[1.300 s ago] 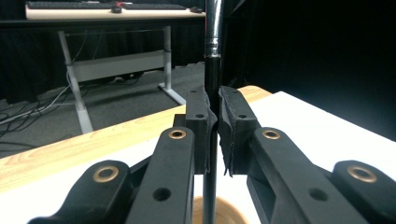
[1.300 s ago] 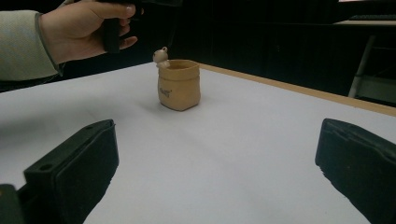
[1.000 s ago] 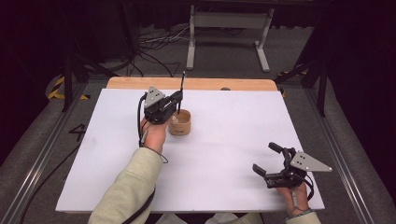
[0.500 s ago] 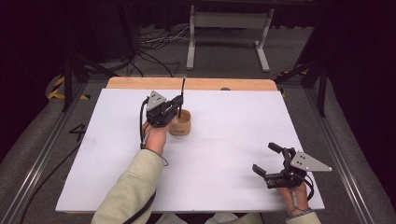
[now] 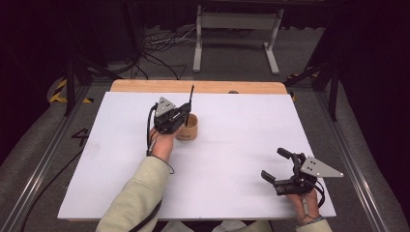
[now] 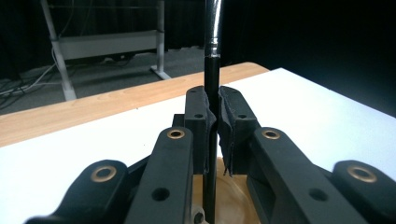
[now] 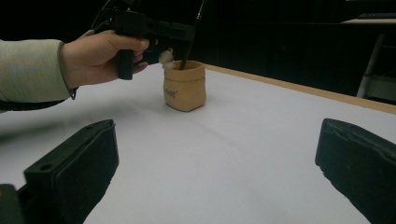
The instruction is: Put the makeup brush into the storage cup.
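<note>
Left tongs (image 5: pixel 186 115) stood over a small tan pouch (image 5: pixel 187 127) on the far left part of the white surface (image 5: pixel 241 145), clamped on a slender black brush handle (image 6: pixel 211 93). In the left gripper view, the two pads met on either side of the handle, which stood upright between them; a silver ferrule showed on it above the pads, and its lower end passed down toward the pouch's open mouth. In the right gripper view, the handle's lower end lay inside the pouch (image 7: pixel 185 86), which sat upright on the surface with its rim rolled, and the left hand (image 7: pixel 100 53) held its gripper level just above that rim. Right tongs (image 5: pixel 276 166) rested near the near right corner of the surface, well apart from the pouch, with the jaws spread wide and nothing between them. A bare wooden strip (image 5: pixel 203 87) ran along the far edge of the surface.
</note>
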Tool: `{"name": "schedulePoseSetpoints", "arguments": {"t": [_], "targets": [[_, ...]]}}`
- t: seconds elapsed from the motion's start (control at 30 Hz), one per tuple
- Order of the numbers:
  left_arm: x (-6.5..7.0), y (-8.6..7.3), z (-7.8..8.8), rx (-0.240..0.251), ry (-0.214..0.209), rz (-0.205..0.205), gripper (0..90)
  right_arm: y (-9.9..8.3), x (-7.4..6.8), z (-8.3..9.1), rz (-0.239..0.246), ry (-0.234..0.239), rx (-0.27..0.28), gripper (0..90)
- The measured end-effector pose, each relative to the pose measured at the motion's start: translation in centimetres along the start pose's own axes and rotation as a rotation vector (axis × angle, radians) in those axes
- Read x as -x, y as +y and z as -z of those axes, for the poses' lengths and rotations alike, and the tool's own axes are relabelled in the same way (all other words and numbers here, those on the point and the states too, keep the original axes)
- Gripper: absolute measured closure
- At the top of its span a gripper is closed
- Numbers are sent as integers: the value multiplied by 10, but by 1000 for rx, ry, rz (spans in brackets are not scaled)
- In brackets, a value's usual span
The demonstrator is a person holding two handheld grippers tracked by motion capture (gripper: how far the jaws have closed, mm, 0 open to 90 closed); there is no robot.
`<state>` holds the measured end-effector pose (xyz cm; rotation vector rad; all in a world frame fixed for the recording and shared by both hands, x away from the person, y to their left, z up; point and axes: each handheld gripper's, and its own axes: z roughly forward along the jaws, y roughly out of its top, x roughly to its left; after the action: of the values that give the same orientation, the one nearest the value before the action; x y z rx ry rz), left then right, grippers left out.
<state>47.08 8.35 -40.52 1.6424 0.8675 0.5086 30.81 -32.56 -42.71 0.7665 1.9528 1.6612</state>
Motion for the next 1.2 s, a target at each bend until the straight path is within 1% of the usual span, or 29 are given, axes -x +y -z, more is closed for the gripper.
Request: {"name": "schedulePoseSetpoints", "arguments": {"t": [0.17,0.27,0.43,0.47,0.5,0.53,0.57,0.6,0.63,0.7,0.73,0.8,0.87,0.9,0.93,0.97,1.0,1.03,1.13,1.17,1.2], "targets": [[0,-1,-1,-7,-4,-2,827,0,0,0,1,6,-4,0],[2,-1,-2,-21,-4,-12,826,0,0,0,3,8,-4,0],[1,-1,-1,-18,-4,-14,819,0,0,0,-1,2,2,0],[0,0,0,-17,-9,-19,730,0,1,0,-1,2,1,0],[1,0,0,-4,-21,-46,660,0,1,0,0,2,1,0],[1,0,0,-4,-21,-46,608,0,0,0,1,1,0,0],[2,1,1,0,-31,-66,608,0,0,0,1,1,0,0],[3,2,1,2,-34,-101,565,0,0,0,3,1,-1,0],[4,3,1,8,-39,-114,474,1,0,-1,5,0,-1,0],[7,5,2,13,-58,-128,391,1,0,-1,10,-4,1,0],[8,7,3,17,-70,-117,342,1,0,-1,7,-4,1,0],[9,10,5,25,-94,-101,285,2,1,-1,9,-5,3,0],[8,13,7,22,-103,-98,200,2,1,-2,8,-4,4,0],[8,13,7,22,-103,-98,190,2,1,-2,8,-5,2,0],[8,16,10,25,-114,-88,190,2,1,-2,8,-5,2,0],[8,18,13,27,-122,-84,154,3,1,-2,9,-6,2,0],[8,20,16,18,-135,-74,114,4,2,-2,10,-10,1,0],[8,22,19,17,-147,-71,102,5,3,-2,12,-13,2,0],[6,27,29,7,-172,-73,55,8,6,-2,20,-27,6,0],[5,28,32,5,-187,-70,47,9,7,-2,16,-25,3,0],[4,29,36,5,-191,-67,36,10,8,-3,17,-25,1,0]]}}
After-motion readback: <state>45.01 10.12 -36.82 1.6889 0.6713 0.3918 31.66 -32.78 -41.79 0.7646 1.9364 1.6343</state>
